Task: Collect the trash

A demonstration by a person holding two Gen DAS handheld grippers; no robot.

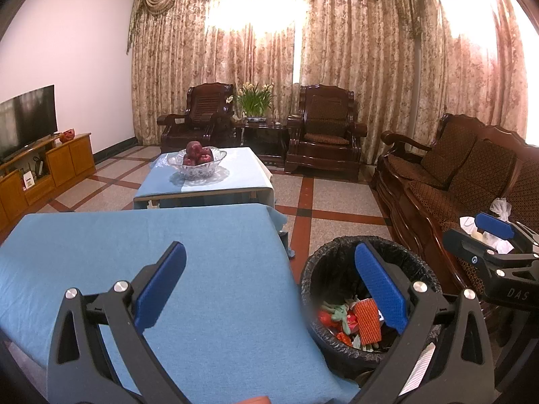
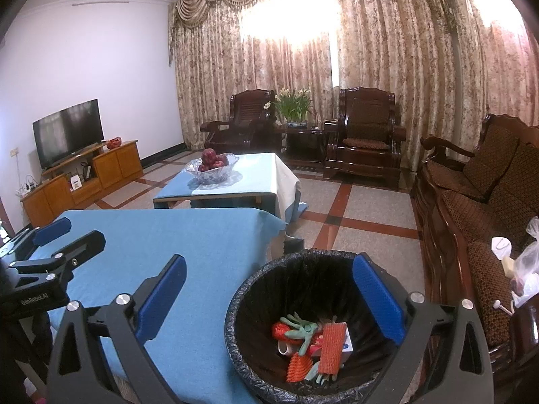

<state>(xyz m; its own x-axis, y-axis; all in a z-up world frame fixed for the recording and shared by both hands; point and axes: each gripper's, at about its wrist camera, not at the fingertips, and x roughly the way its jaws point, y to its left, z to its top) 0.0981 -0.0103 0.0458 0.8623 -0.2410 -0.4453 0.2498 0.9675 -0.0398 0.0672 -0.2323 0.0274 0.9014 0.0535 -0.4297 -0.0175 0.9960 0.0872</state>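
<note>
A round bin with a black liner (image 2: 269,276) stands on the floor beside the near table. Inside lie orange foam netting (image 2: 333,348), red wrappers (image 2: 281,331), a green glove and a small white box. My right gripper (image 2: 269,298) hangs open above the bin's left rim, nothing between its blue pads. My left gripper (image 1: 271,289) is open and empty over the right edge of the blue-clothed table (image 1: 134,242); the bin (image 1: 323,269) shows past its right finger. In the left wrist view the right gripper (image 1: 495,232) appears at the far right.
A low table with a glass fruit bowl (image 1: 197,161) stands beyond. A wooden sofa (image 2: 478,181) lines the right side, with plastic bags (image 2: 525,262) on its near end. Armchairs, a plant stand, a TV cabinet (image 2: 84,178) and tiled floor (image 2: 363,215) lie farther off.
</note>
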